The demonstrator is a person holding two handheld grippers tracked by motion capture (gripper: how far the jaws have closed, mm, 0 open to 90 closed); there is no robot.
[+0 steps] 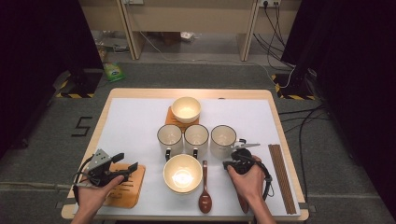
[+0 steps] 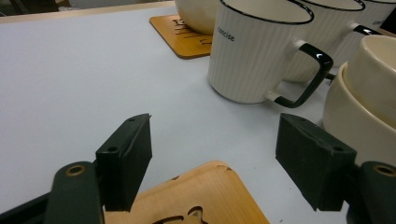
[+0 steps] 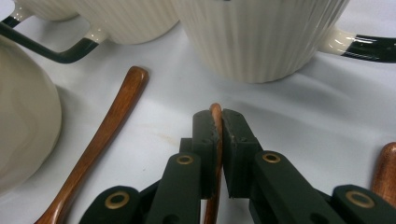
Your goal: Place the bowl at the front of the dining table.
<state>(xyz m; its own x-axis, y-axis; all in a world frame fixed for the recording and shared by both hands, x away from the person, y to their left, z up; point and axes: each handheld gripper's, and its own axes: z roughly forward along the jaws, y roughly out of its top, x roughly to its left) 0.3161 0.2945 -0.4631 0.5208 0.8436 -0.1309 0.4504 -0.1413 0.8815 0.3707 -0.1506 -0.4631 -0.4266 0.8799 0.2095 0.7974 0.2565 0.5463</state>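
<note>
The right gripper (image 3: 219,122) has its jaws clamped on the thin handle of a wooden spoon (image 3: 215,114), whose tip pokes out just above the pads, close to the base of a ribbed cream mug (image 3: 261,37). In the high view that spoon's bowl shows below the right hand (image 1: 250,179), near the bench's front edge. A second wooden spoon (image 1: 205,186) lies free between that hand and the near cream bowl (image 1: 182,173). The left gripper (image 2: 215,161) hovers with jaws spread wide and nothing between them, above a corner of a wooden coaster (image 2: 205,198). Three mugs stand in a row behind the near bowl; brown chopsticks (image 1: 281,177) lie along the right edge of the bench (image 1: 140,126).
</note>
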